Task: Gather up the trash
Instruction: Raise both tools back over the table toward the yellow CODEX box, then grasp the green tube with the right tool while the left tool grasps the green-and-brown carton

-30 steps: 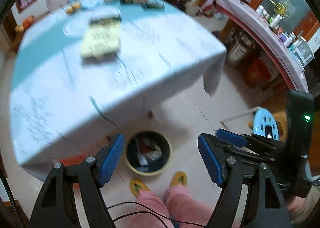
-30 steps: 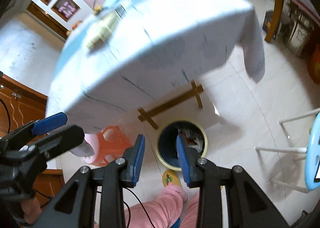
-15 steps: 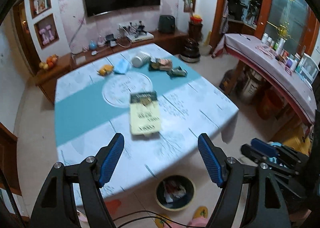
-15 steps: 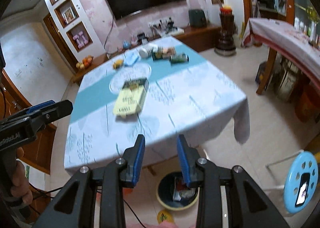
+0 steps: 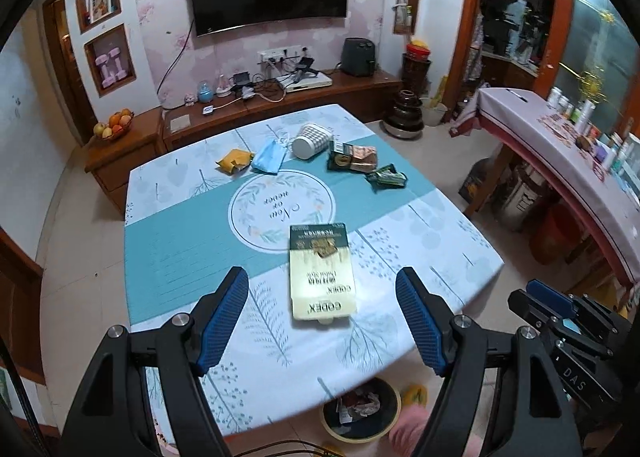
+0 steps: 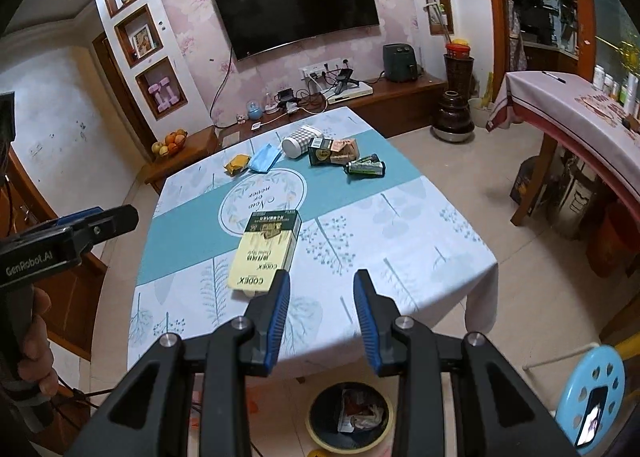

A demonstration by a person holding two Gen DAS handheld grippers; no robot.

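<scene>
The left gripper (image 5: 322, 319) is held with its jaws spread wide and nothing between them, above the near edge of the counter (image 5: 400, 217). The right gripper (image 6: 320, 317) is parted more narrowly and is likewise empty. A flattened cream CODEX carton (image 5: 321, 271) is seen lying on the counter's near half, just beyond both grippers. Along the far side a yellow wrapper (image 5: 234, 161), a blue face mask (image 5: 269, 157), a tipped checked cup (image 5: 312, 141), a dark green packet (image 5: 352, 159) and a crumpled green wrapper (image 5: 386, 177) are spread. On the floor below the near edge a trash bin (image 6: 350, 417) with crumpled waste inside is visible.
</scene>
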